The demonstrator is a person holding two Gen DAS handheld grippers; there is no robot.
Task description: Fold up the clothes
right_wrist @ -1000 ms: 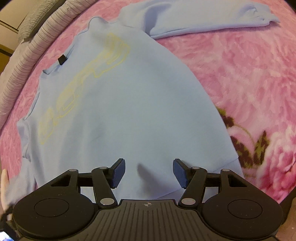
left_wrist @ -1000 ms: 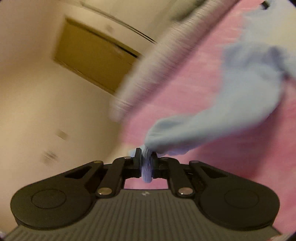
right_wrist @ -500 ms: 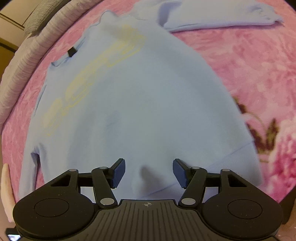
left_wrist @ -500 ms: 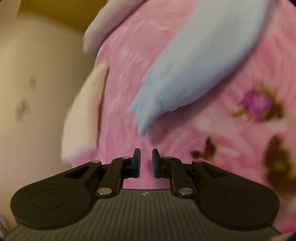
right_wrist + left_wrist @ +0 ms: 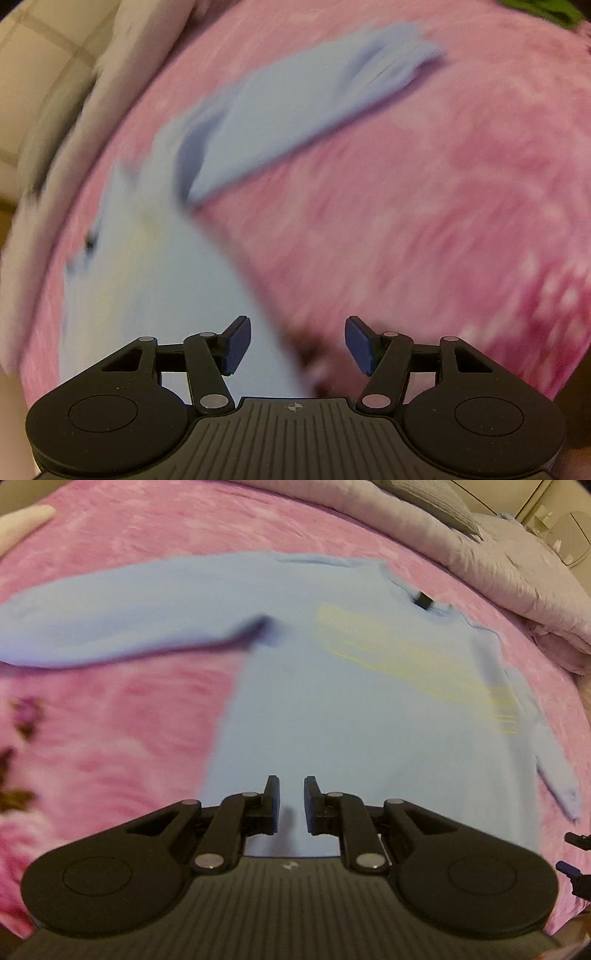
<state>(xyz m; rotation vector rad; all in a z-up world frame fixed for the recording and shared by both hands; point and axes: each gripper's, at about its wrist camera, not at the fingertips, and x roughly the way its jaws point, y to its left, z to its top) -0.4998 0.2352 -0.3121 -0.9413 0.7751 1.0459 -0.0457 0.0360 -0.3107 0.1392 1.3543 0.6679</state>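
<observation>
- sweatshirt (image 5: 369, 731), light blue with a yellow print on the chest, lies spread flat on the pink blanket (image 5: 110, 746) of the bed; its collar points toward the far edge of the bed, where a grey quilt (image 5: 509, 568) is bunched up.
- in the left wrist view one sleeve (image 5: 110, 616) stretches out sideways from the body toward the left edge of the bed; the other sleeve (image 5: 554, 775) runs down along the right side of the body.
- in the right wrist view, which is blurred, a sleeve (image 5: 295, 110) lies out across the blanket away from the body, its cuff toward the far right corner.
- left claw (image 5: 291, 801) hovers over the hem end of the sweatshirt, its jaws only a narrow gap apart and nothing between them.
- right claw (image 5: 297, 345) hangs over the side edge of the sweatshirt near the hem, jaws wide apart, holding nothing.
- judgement: the garment is laid out flat and no fold shows in it, so the step in hand looks like the laying-out or smoothing stage; a folded pile is not in view.
- a next move would call for each claw to pinch a single edge of fabric, a sleeve or a hem corner, without catching the blanket beneath, and to carry it over the body evenly so that no crease forms.
</observation>
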